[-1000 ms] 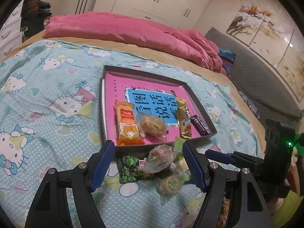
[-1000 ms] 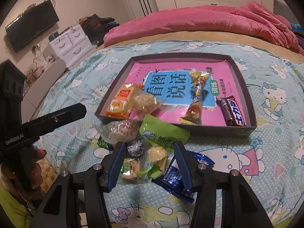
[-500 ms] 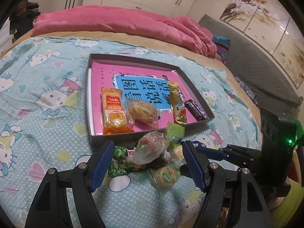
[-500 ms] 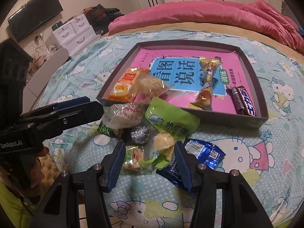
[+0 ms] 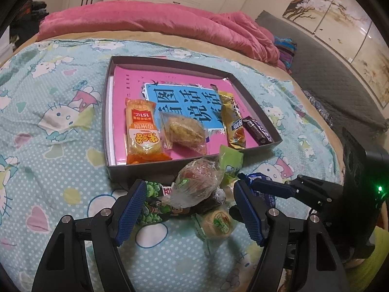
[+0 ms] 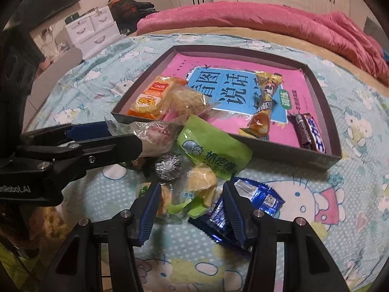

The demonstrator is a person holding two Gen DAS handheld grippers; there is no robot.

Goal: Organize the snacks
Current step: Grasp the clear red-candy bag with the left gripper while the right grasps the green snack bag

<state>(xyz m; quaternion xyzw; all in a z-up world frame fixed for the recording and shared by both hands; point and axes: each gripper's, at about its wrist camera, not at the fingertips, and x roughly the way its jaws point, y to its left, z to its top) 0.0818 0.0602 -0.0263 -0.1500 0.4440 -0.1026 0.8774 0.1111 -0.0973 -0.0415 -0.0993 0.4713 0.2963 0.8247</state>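
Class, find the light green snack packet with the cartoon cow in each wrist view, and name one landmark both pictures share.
Left wrist view: the light green packet stands just right of centre, against the tray's near wall, mostly behind a clear-wrapped snack.
Right wrist view: it lies at centre, flat, its upper edge overlapping the tray's near wall.
Shared landmark: the dark chocolate bar in the tray's near right corner.

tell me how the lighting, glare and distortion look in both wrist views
Left wrist view: dim, warm indoor light; fisheye bends the dark shallow cardboard tray and blacks out the corners; soft glare on the clear crinkly plastic snack bag. Right wrist view: same dimness and curvature; highlights on the shiny blue foil packet; the left gripper crossing in looks soft.
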